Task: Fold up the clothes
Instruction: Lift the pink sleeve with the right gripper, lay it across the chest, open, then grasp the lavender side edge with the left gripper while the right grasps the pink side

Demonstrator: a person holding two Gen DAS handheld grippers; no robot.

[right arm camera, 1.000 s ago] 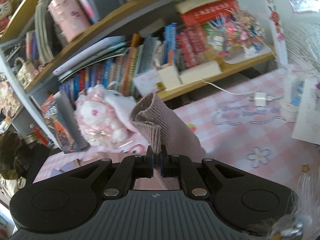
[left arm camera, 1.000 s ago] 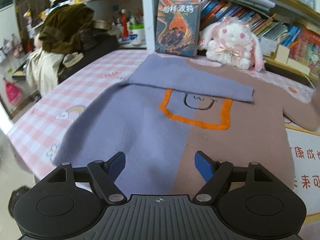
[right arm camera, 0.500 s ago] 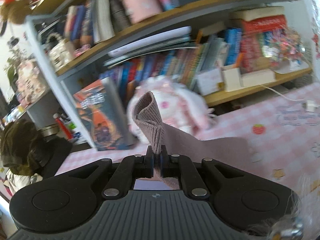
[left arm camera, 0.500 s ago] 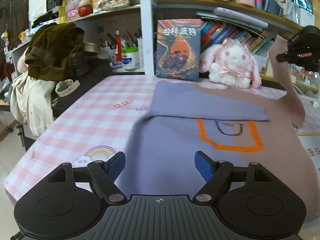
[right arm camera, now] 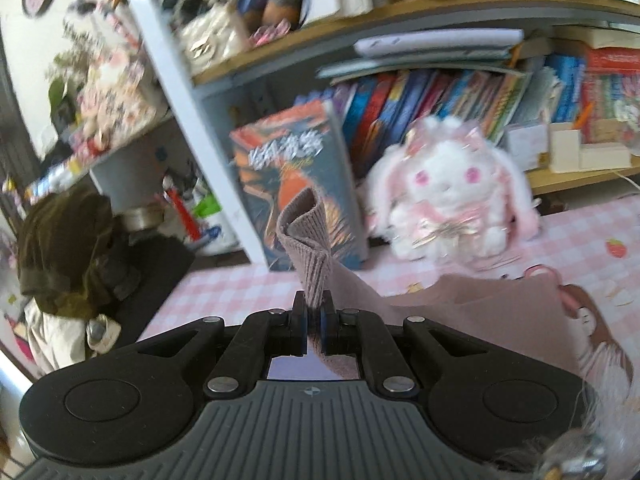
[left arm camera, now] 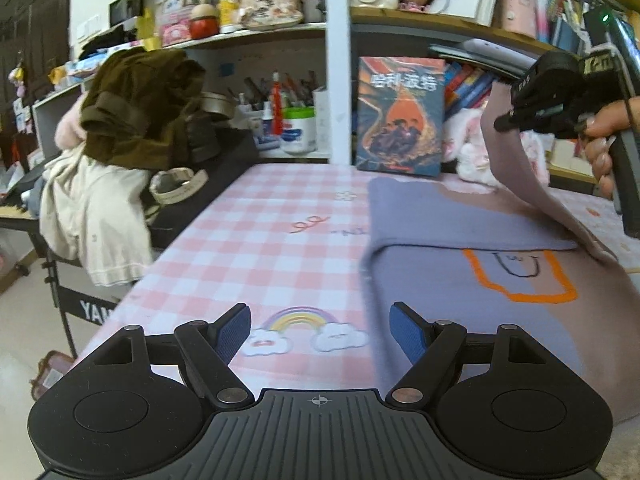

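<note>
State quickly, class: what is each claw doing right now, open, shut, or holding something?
Left claw: open, holding nothing, over the tablecloth.
Right claw: shut on the sweater's pink sleeve, lifted off the table.

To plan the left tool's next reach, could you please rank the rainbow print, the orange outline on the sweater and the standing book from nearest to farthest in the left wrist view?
From the left tool:
1. Rainbow print, just ahead between the fingers.
2. Orange outline, farther, to the right.
3. Book, upright at the table's far edge.
</note>
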